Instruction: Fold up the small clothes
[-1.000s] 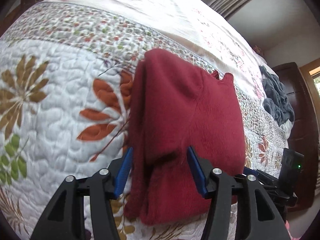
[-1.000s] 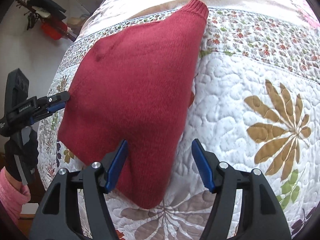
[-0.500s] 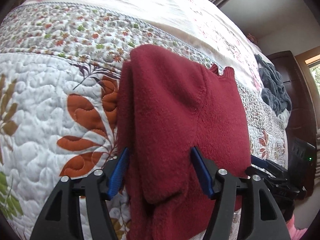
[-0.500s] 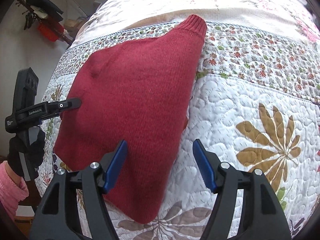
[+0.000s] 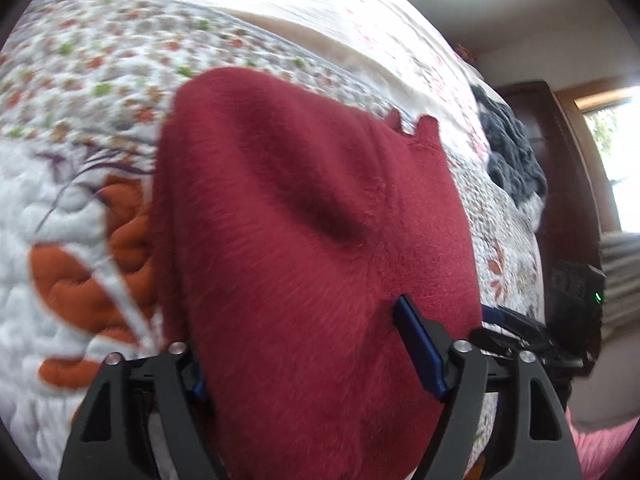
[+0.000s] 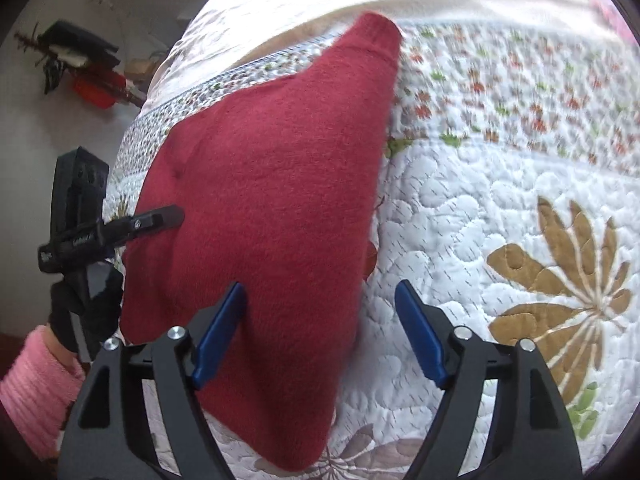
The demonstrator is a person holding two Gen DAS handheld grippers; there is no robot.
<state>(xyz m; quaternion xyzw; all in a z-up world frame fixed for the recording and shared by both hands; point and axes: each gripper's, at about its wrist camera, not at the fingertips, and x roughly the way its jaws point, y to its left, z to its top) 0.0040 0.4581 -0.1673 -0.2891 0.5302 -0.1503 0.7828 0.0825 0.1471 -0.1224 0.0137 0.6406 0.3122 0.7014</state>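
Both grippers had pushed in closer over the last second, so the red sweater (image 5: 312, 248) now filled most of the left wrist view, blurred by the motion. One garment of that colour lay on the quilted bedspread (image 6: 500, 208), folded to a narrow slab with its ribbed cuff (image 6: 376, 32) pointing up the bed.

From where I stood, the left gripper (image 5: 316, 344) had its fingers spread wide on either side of the sweater's near end, one blue pad (image 5: 420, 348) resting on top of the wool and the other largely buried at the left edge; nothing was pinched yet. The right gripper (image 6: 320, 332) was likewise gaping, its left pad over the cloth and its right pad above bare quilt, straddling the sweater's long edge. In that view the left tool's black finger (image 6: 156, 220) touched the far side of the garment, held by a gloved hand (image 6: 86, 304) with a pink sleeve (image 6: 36, 384) behind it.

I judged the pair were lining up to seize the near end for another fold.

Counted: two grippers, one red sweater, one dark grey garment (image 5: 512, 156) heaped further along the bed, well apart.
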